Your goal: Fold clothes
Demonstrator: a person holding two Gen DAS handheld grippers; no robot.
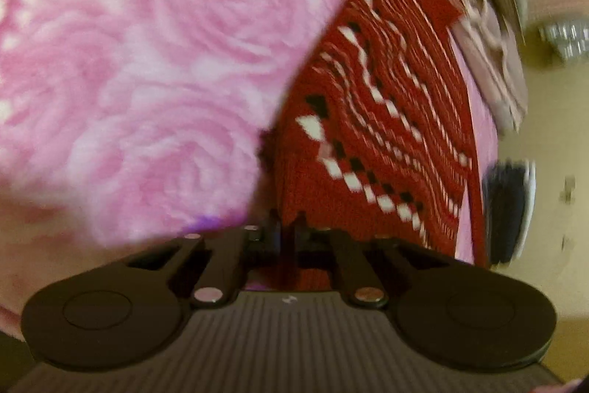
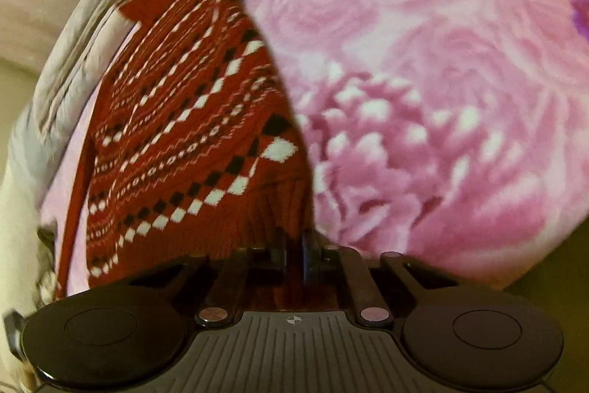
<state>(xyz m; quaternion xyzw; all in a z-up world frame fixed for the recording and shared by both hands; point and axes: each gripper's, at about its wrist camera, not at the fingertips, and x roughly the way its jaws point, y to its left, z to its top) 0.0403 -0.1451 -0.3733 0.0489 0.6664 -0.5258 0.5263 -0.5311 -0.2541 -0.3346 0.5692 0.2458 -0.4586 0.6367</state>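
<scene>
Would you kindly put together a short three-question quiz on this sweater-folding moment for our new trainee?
1. True or false: the left gripper and the right gripper are both shut on the red patterned sweater.
2. Multiple choice: what does the sweater lie on? A) a bare wooden table B) a pink rose-print blanket C) a blue tiled floor
3. Fill in: the diamonds knitted into the sweater are black and ____.

Key: 1 true; 2 B; 3 white.
</scene>
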